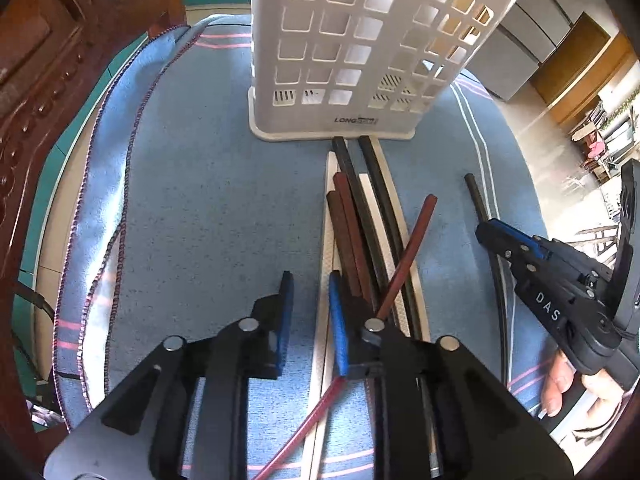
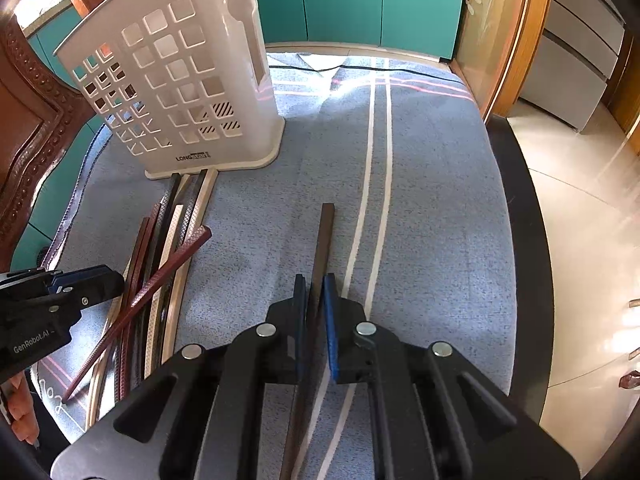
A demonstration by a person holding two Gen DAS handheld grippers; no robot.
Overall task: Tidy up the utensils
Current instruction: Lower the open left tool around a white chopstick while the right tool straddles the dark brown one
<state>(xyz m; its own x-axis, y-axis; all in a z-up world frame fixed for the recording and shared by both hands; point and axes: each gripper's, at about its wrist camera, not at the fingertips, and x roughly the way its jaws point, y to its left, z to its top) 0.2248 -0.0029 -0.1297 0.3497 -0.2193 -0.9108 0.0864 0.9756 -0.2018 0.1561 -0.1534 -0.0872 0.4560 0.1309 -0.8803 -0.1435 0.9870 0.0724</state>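
Observation:
A white lattice utensil holder (image 1: 352,48) stands upright on a blue cloth; it also shows in the right wrist view (image 2: 176,84). Several chopsticks, black, brown and white (image 1: 360,224), lie in a pile in front of it (image 2: 160,264). My left gripper (image 1: 310,304) is open just left of the pile, its right finger beside a reddish chopstick (image 1: 408,256) that lies across the others. My right gripper (image 2: 315,312) is shut on a single dark chopstick (image 2: 325,236) that lies apart on the cloth; it also shows in the left wrist view (image 1: 494,236).
The blue striped cloth (image 2: 432,208) covers a dark table whose edge (image 2: 524,240) runs along the right. A carved wooden chair (image 1: 48,92) stands at the left. Teal cabinets (image 2: 352,0) are behind.

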